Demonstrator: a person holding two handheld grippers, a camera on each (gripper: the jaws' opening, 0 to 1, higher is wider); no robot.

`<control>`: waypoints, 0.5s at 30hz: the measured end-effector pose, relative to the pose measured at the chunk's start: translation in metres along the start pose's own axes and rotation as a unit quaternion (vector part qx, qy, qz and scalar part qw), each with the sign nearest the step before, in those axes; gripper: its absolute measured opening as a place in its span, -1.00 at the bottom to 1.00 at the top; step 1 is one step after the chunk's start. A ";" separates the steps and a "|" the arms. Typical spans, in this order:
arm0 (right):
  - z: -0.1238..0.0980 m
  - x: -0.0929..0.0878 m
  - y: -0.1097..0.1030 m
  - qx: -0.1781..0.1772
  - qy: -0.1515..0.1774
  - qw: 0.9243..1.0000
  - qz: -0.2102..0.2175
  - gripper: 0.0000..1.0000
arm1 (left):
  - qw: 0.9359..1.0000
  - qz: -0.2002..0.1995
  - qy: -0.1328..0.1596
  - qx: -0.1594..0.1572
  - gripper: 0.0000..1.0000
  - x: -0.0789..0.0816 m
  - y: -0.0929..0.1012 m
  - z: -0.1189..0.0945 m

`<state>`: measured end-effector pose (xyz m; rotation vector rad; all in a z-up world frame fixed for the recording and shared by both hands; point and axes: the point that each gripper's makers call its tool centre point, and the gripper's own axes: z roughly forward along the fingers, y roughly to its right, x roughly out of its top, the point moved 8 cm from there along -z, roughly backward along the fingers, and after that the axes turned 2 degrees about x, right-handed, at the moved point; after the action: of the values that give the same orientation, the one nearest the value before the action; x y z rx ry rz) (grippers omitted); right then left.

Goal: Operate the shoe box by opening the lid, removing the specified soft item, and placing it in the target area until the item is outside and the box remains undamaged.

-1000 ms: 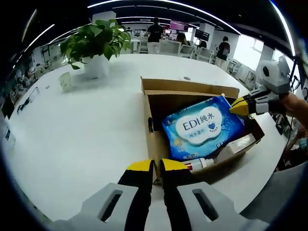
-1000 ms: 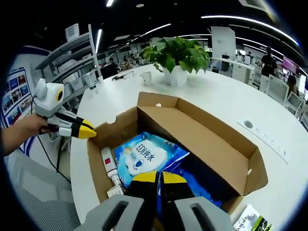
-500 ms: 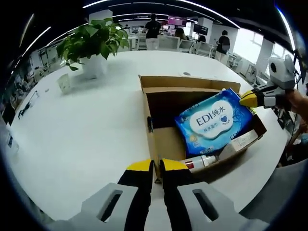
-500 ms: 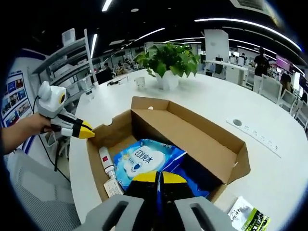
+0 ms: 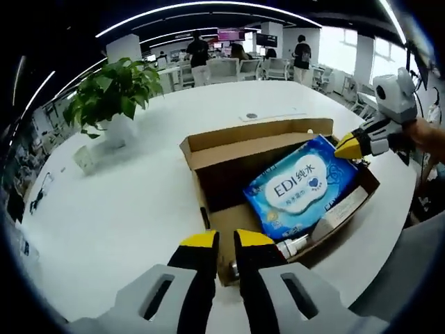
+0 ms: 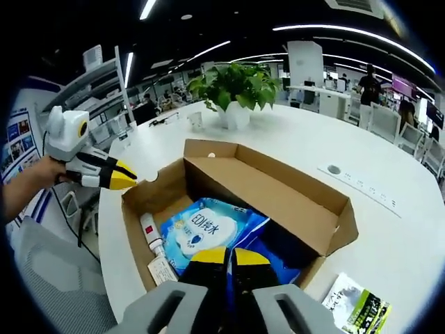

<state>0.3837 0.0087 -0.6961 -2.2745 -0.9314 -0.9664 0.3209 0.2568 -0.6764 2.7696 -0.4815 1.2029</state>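
The open cardboard shoe box lies on the white table. A blue EDI wipes pack rests tilted inside it, one end raised. My right gripper is shut on that raised edge; in the left gripper view the right gripper comes in from the right, at the pack's far corner. My left gripper is shut with nothing in it, just off the box's near corner. Seen from the right gripper view, the left gripper hovers beside the box's left corner.
A white tube with a red cap and a flat beige carton lie in the box beside the pack. A potted plant stands farther back. A green-black packet lies on the table by the box.
The right gripper has kept hold of the pack and raised its end a little. Both cameras have shifted, so the box sits differently in each view.
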 end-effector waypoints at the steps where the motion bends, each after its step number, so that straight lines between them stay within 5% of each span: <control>1: 0.000 0.000 0.000 -0.001 0.000 1.000 0.000 -1.00 | 1.000 0.004 -0.004 -0.012 -0.82 0.002 0.003 0.005; 15: 0.004 -0.010 0.006 -0.009 -0.016 1.000 0.004 -1.00 | 0.993 -0.030 -0.067 -0.092 -0.64 0.003 0.024 0.055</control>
<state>0.3850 0.0033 -0.7074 -2.3137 -0.9311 -0.9407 0.3534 0.2224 -0.7131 2.6971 -0.4901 0.9141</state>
